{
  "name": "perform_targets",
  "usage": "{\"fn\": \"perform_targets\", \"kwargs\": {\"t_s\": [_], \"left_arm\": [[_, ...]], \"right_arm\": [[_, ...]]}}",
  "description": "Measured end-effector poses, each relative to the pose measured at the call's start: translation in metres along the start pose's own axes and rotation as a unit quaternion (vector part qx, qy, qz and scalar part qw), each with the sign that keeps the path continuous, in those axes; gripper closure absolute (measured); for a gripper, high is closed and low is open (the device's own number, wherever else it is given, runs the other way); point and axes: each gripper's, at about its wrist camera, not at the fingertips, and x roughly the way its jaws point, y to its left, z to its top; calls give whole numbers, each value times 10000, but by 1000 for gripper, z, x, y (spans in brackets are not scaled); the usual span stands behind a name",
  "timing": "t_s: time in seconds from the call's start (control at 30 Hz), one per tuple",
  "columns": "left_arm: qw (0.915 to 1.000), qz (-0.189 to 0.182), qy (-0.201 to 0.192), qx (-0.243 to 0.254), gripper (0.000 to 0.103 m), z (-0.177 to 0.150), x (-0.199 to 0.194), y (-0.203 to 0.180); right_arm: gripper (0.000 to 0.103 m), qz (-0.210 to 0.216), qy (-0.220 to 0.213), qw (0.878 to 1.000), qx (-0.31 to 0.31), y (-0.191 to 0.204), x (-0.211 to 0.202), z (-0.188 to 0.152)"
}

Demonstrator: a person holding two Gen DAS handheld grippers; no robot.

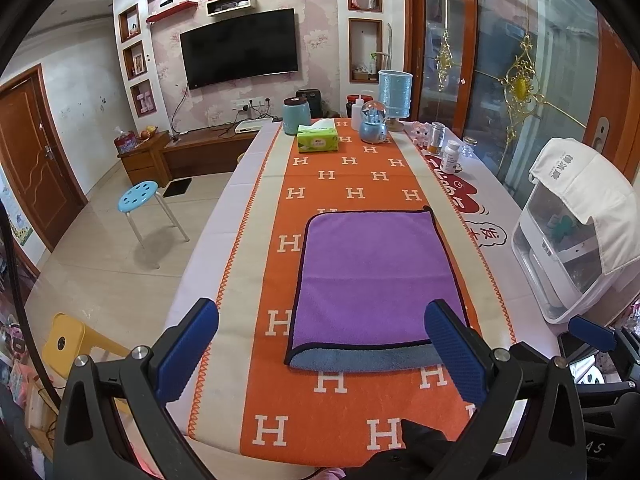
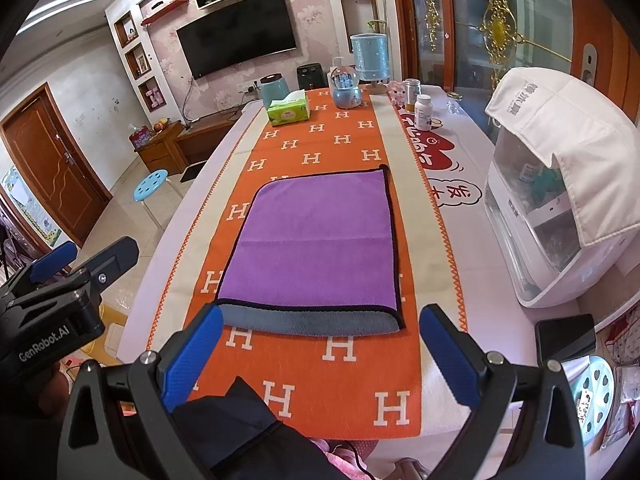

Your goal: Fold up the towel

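A purple towel [image 1: 370, 276] with a black hem lies folded flat on the orange runner [image 1: 332, 412]; its grey underside shows as a strip along the near edge. It also shows in the right wrist view [image 2: 316, 240]. My left gripper [image 1: 322, 344] is open and empty, held above the table just short of the towel's near edge. My right gripper [image 2: 320, 348] is open and empty, also just short of that near edge. The left gripper shows at the left of the right wrist view [image 2: 60, 276].
At the table's far end stand a green tissue box [image 1: 318, 140], a teal jar [image 1: 297, 115], a snow globe [image 1: 373, 123], a blue lamp [image 1: 395, 94] and pill bottles [image 1: 451, 156]. A white appliance under a cloth [image 1: 576, 232] stands at the right. A blue stool [image 1: 138, 196] stands left.
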Motion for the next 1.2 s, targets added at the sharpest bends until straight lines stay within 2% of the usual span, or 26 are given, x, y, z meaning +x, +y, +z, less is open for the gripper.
{"fn": "perform_targets", "kwargs": {"t_s": [0.37,0.6,1.2], "left_arm": [[10000,34,-15,-15,0,-2,-7,-3],[9999,85,82,9,1,-5,-8,-13],[9991,253,338,27,0,-38,-10,-32]], "right_arm": [[4,6,3,10000,-32,-4,4,-4],[4,-27,-114,9998,-189,-7,-10,-13],[4,257,58,9994,-209,-37,-9,-36]]}}
